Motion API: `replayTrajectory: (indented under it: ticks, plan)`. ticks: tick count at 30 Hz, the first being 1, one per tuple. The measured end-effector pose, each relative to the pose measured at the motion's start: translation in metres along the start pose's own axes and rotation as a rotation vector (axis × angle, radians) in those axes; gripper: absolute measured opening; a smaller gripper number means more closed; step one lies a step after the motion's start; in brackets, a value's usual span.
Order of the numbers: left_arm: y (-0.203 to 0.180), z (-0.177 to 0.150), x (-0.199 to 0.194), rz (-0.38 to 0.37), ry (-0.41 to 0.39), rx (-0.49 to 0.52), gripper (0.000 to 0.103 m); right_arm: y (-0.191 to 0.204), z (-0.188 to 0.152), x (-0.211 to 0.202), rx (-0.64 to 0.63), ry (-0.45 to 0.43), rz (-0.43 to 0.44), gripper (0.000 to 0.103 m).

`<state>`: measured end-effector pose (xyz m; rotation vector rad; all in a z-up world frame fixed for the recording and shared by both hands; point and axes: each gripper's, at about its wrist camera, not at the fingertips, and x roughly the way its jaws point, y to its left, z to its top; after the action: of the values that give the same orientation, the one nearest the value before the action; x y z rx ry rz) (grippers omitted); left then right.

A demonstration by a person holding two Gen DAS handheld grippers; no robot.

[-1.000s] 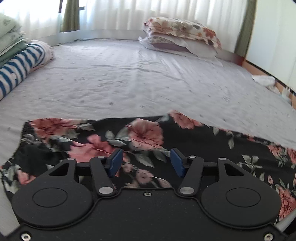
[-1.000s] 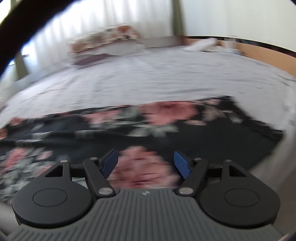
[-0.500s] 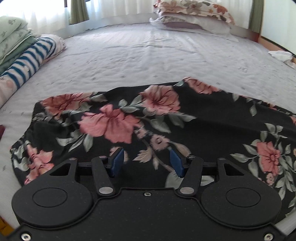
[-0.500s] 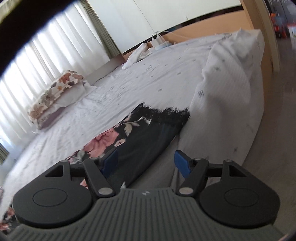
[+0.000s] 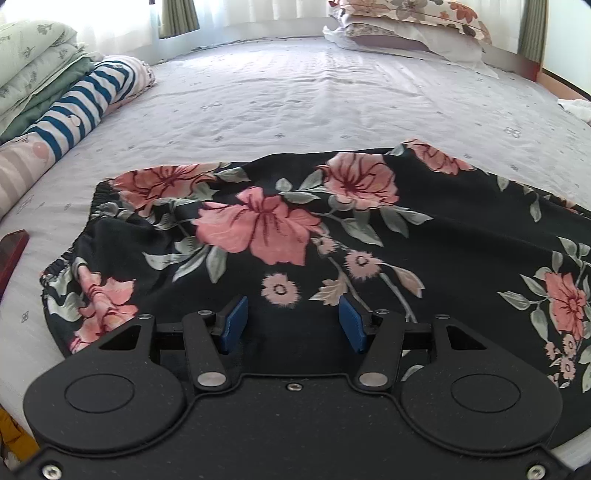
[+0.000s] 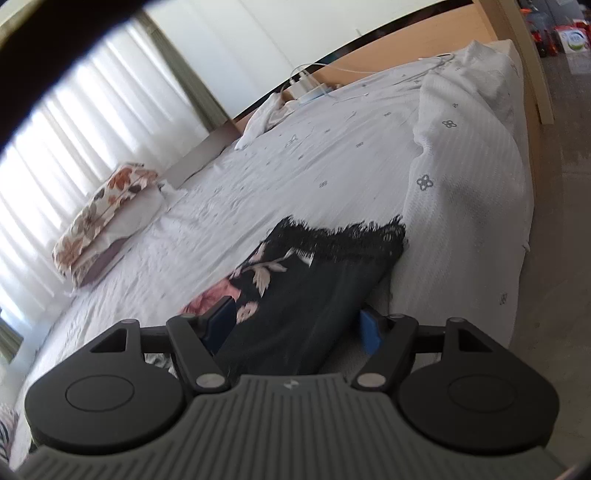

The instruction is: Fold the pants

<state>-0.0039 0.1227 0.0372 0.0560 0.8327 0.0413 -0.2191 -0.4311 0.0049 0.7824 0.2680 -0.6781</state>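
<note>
Black floral-print fabric pants (image 5: 332, 236) lie flat on the white patterned bedsheet of the bed (image 5: 295, 103), along its near edge, long axis running parallel to that edge. The gathered elastic waistband (image 5: 85, 236) points toward the bed's left side; the fringed black leg hems (image 6: 340, 236) point toward the right side, close to the near right corner where the sheet bunches. Left tool (image 5: 291, 319): blue pads spread, nothing between them, hovering low over the waist half, near its front edge. Right tool (image 6: 295, 325): pads spread, straddling the leg fabric, which passes up between them toward the hems; contact cannot be confirmed, no pinch yet. Judgement: the left tool is nearer the waistband and the right nearer the hems, so a fold along the long axis would bring one end over the other, each tool gripping its own end. Surroundings: blue-and-white striped bolster (image 5: 85, 107) and stacked pale green quilts (image 5: 33, 70) at the left edge, flowered pillows (image 5: 410, 18) at the far edge, all well apart from the pants. Nothing obstructs the fold path; the garment's closeness to the near edge is the main slip risk.
</note>
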Motion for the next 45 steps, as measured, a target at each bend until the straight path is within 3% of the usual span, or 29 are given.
replayTrajectory:
  ticks: [9,11,14,18,21,25,28,30,31,35,41,42,44,45]
  plan:
    - [0.02,-0.004,-0.001,0.035,-0.002,-0.045,0.054,-0.002,0.016,0.038,0.026,-0.039,-0.049,0.073]
    - [0.023,-0.005,-0.001,0.04,-0.002,-0.052,0.054,0.002,0.018,0.041,0.0,-0.03,-0.075,0.049]
    - [0.028,-0.007,-0.001,0.047,-0.003,-0.058,0.054,0.0,0.018,0.041,0.001,-0.018,-0.085,0.024]
    - [0.03,-0.008,0.0,0.044,-0.005,-0.064,0.054,-0.006,0.017,0.03,0.065,-0.007,-0.076,0.024]
    - [0.03,-0.009,0.0,0.046,-0.006,-0.057,0.054,0.001,0.012,0.022,0.011,-0.014,-0.093,0.025]
    - [0.03,-0.009,0.001,0.044,-0.007,-0.06,0.054,0.009,0.007,0.03,-0.048,-0.003,-0.106,0.037]
    - [0.031,-0.009,0.0,0.036,-0.008,-0.067,0.054,0.008,0.008,0.043,-0.01,-0.002,-0.097,0.037]
    - [0.032,-0.009,-0.001,0.031,-0.009,-0.074,0.054,0.007,0.011,0.051,0.018,0.0,-0.091,0.022]
    - [0.033,-0.009,-0.003,0.029,-0.011,-0.077,0.054,0.008,0.013,0.054,0.023,0.005,-0.107,0.009]
    - [0.035,-0.01,-0.007,0.006,-0.025,-0.076,0.054,0.018,0.018,0.055,0.016,0.026,-0.1,0.003]
    - [0.038,-0.009,-0.012,-0.022,-0.052,-0.086,0.054,0.078,0.011,0.039,-0.134,0.051,-0.001,0.003]
    - [0.039,-0.009,-0.013,-0.032,-0.055,-0.092,0.054,0.107,0.001,0.035,-0.188,0.081,0.054,0.003]
    - [0.041,-0.009,-0.014,-0.049,-0.061,-0.102,0.054,0.124,-0.007,0.033,-0.221,0.1,0.084,0.003]
    - [0.042,-0.01,-0.014,-0.054,-0.064,-0.105,0.054,0.16,-0.028,0.031,-0.292,0.143,0.15,0.003]
